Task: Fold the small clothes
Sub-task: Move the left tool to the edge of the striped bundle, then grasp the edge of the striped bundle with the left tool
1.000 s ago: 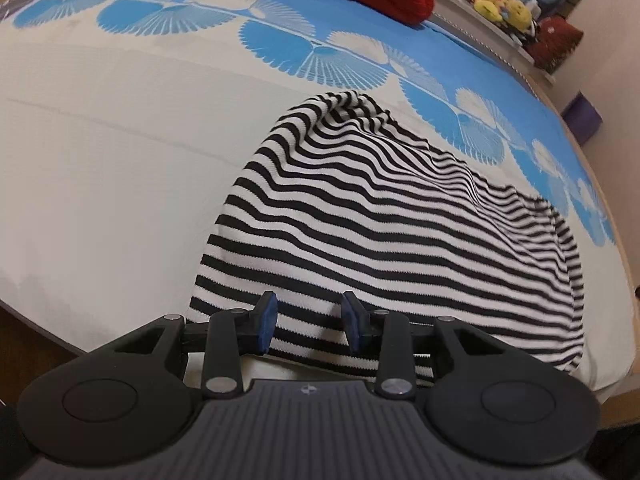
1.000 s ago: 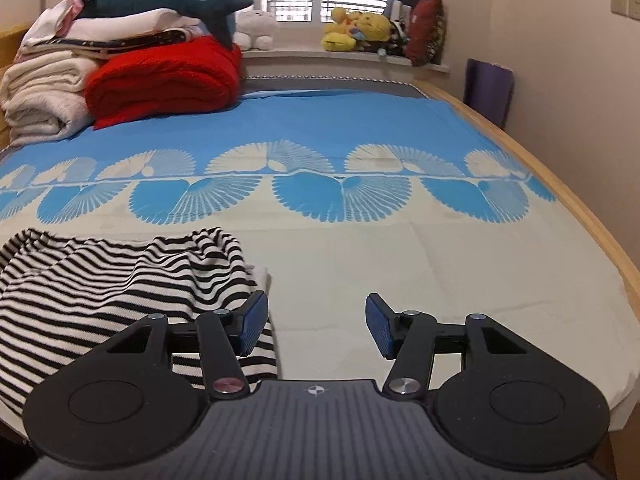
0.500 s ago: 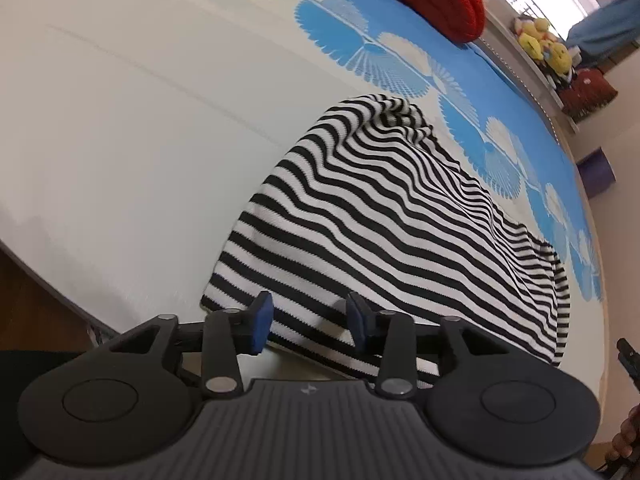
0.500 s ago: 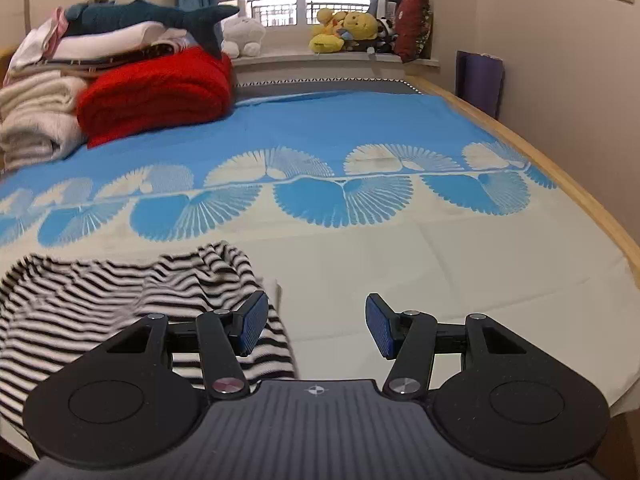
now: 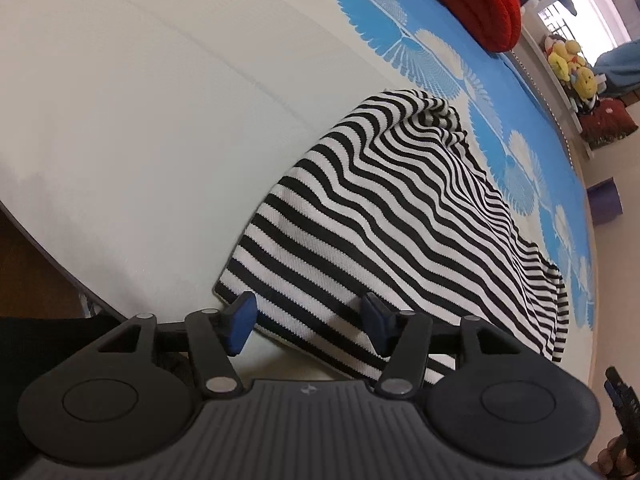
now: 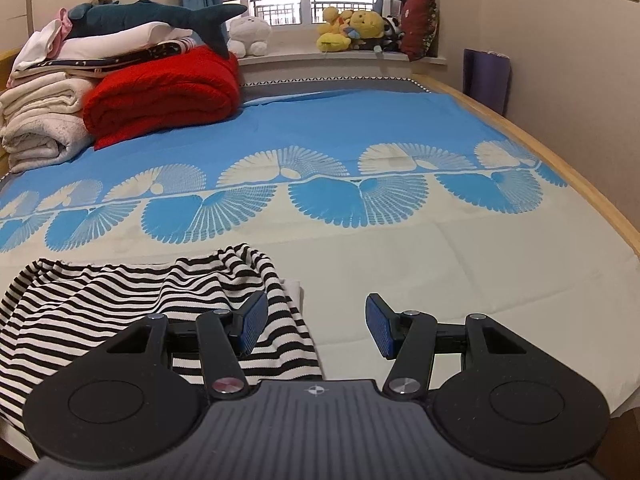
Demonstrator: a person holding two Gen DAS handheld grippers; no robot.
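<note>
Left wrist view: left gripper points steeply down at the near edge of the striped top, which lies rumpled on the cream part of the bedsheet, close to the bed's near edge. Jaws are opening; the blue pads stand apart over the garment's near hem and corner, fabric shows between them but neither pad presses on it, so nothing is gripped. Garment is black-and-white striped knit, bunched into a ridge toward its far end, far edge reaching the blue fan print. Red blanket sits at the top of this view, plush toys on the sill beyond. A sliver of the other gripper shows at the far right edge, too little to read. Right wrist view: right gripper hovers low over the bed, jaws moderately wide and empty. Its left pad overlaps the right-hand edge of the striped top in the picture; can't tell if it touches. Its right pad sits over bare cream sheet. Garment fills the lower left here, right end humped up, with a bit of white fabric just beside it. Behind: red blanket next to a stack of folded white towels, a plush shark on top of the pile, yellow plush toys on the windowsill, wooden bed frame along the right.
</note>
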